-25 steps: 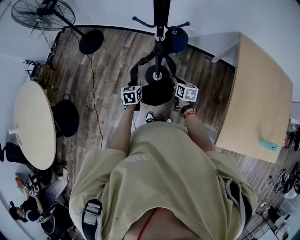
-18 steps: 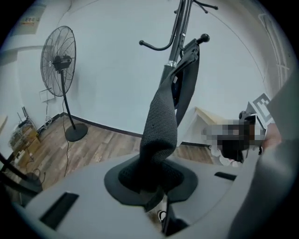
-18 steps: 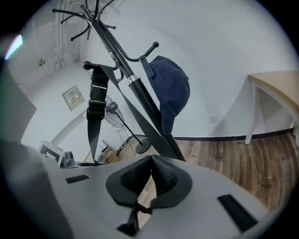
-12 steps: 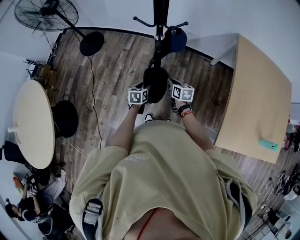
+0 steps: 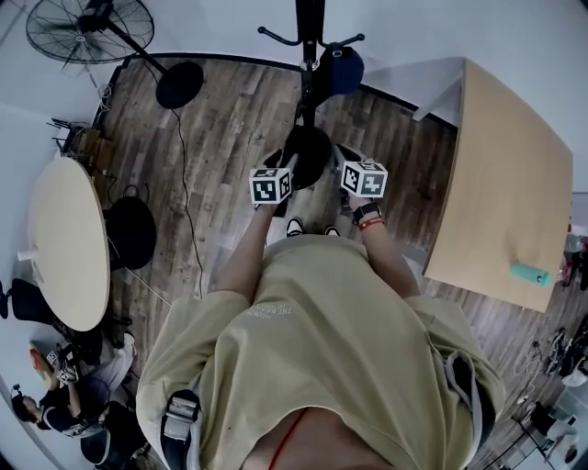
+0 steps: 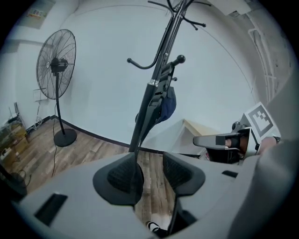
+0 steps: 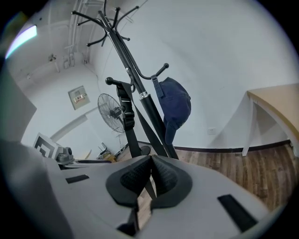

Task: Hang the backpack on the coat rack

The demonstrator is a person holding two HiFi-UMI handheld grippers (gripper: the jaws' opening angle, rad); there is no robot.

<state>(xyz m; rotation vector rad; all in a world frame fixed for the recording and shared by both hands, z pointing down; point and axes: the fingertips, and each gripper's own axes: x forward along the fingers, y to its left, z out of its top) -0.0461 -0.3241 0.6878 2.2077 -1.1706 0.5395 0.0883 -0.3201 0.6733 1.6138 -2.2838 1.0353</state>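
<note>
The coat rack (image 5: 310,27) is standing at top centre of the head view. The black backpack (image 5: 307,154) is hanging just below, its strap (image 6: 143,116) looping over a hook. The left gripper (image 6: 150,172) has just been opening; the strap is running loose beside one pad. The right gripper (image 7: 150,175) is pinching the strap.

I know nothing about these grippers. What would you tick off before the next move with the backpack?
1. Strap over a hook: ok.
2. Left gripper released: ok. Its jaws have just been opening, and the strap passes one pad unpressed.
3. Right gripper released: not ok. The jaws look shut on the strap.
4. Backpack hanging free: cannot tell.
5. Cap on its own hook: ok.
</note>
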